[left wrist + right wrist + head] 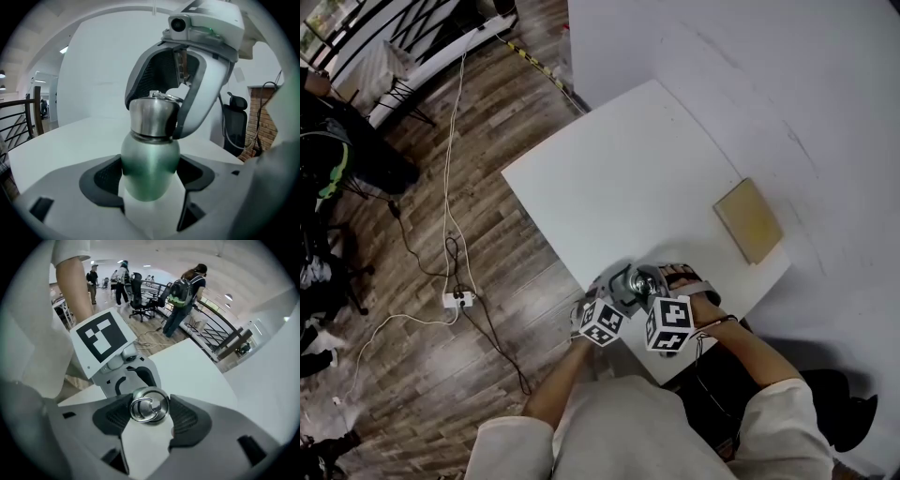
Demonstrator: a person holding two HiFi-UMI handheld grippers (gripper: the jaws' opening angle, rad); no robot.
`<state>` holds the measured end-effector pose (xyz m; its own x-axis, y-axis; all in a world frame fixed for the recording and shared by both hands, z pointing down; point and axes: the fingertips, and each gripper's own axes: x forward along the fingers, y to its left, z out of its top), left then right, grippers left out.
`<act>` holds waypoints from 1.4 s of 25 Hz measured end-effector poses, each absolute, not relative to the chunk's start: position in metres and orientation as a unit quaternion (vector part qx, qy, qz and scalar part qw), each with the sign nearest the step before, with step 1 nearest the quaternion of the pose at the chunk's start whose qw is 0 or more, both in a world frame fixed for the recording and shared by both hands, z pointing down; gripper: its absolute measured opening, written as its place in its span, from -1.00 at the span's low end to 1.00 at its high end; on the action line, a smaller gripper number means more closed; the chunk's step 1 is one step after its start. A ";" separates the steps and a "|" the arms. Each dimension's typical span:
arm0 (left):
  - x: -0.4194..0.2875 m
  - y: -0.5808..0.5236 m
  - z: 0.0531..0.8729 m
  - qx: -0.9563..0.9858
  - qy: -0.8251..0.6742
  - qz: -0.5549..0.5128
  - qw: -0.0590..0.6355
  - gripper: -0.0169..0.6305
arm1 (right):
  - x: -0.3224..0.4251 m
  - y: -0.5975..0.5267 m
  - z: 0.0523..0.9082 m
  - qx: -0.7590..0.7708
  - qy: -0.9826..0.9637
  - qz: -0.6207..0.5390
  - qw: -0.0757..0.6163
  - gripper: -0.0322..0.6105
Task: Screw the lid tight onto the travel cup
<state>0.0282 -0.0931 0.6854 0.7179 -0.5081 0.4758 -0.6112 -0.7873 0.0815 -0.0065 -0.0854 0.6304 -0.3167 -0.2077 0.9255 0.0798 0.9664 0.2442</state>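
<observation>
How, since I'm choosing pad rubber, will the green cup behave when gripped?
Likely slippery: the travel cup is smooth and rounded in the left gripper. Probably rigid: it looks metal. Its polished round lid might spin within the right gripper.

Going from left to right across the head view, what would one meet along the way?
white power strip → left gripper's marker cube → right gripper's marker cube → tan board
</observation>
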 end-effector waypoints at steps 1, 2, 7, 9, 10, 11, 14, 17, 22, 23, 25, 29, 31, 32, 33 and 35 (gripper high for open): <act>0.028 -0.093 0.686 0.919 -0.304 0.220 0.117 0.16 | -0.006 -0.086 0.630 0.056 -0.804 -0.107 0.582 -0.14; 0.028 -0.093 0.686 0.919 -0.304 0.220 0.117 0.16 | -0.006 -0.087 0.631 0.073 -0.805 -0.090 0.582 -0.14; 0.027 -0.092 0.685 0.918 -0.307 0.221 0.119 0.16 | -0.006 -0.092 0.629 0.172 -0.799 -0.005 0.577 -0.14; 0.028 -0.091 0.685 0.918 -0.307 0.222 0.119 0.16 | -0.004 -0.094 0.629 0.222 -0.792 0.022 0.568 -0.14; 0.028 -0.092 0.685 0.917 -0.308 0.222 0.119 0.16 | -0.003 -0.095 0.629 0.247 -0.788 0.034 0.563 -0.14; 0.028 -0.092 0.685 0.917 -0.308 0.222 0.118 0.16 | -0.002 -0.096 0.629 0.272 -0.783 0.046 0.558 -0.14; 0.027 -0.093 0.683 0.917 -0.312 0.220 0.117 0.16 | -0.001 -0.099 0.627 0.345 -0.769 0.075 0.533 -0.14; 0.028 -0.093 0.683 0.917 -0.312 0.220 0.118 0.16 | 0.000 -0.100 0.625 0.380 -0.769 0.081 0.507 -0.14; 0.027 -0.092 0.685 0.917 -0.310 0.220 0.120 0.16 | -0.005 -0.095 0.625 0.310 -0.810 0.042 0.496 -0.02; 0.027 -0.092 0.685 0.917 -0.309 0.220 0.120 0.16 | -0.005 -0.094 0.625 0.286 -0.823 0.039 0.490 0.05; 0.027 -0.092 0.685 0.918 -0.307 0.221 0.120 0.16 | -0.004 -0.091 0.620 0.235 -0.848 0.024 0.475 0.06; 0.027 -0.092 0.685 0.918 -0.306 0.221 0.119 0.16 | -0.005 -0.087 0.611 0.104 -0.878 -0.049 0.464 0.02; 0.028 -0.092 0.685 0.918 -0.307 0.222 0.118 0.16 | -0.004 -0.081 0.615 0.026 -0.875 -0.068 0.479 0.02; 0.028 -0.092 0.685 0.918 -0.307 0.223 0.118 0.16 | -0.003 -0.077 0.618 -0.010 -0.869 -0.079 0.488 0.03; 0.028 -0.092 0.685 0.918 -0.307 0.224 0.118 0.16 | -0.003 -0.075 0.620 -0.042 -0.862 -0.097 0.496 0.02; 0.029 -0.092 0.685 0.918 -0.306 0.226 0.117 0.16 | -0.004 -0.073 0.622 -0.095 -0.841 -0.148 0.511 -0.01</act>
<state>0.0290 -0.0917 0.6853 0.7113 -0.5084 0.4854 -0.6139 -0.7857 0.0767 -0.0035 -0.0729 0.6216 -0.4592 0.0090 0.8883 0.3121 0.9378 0.1519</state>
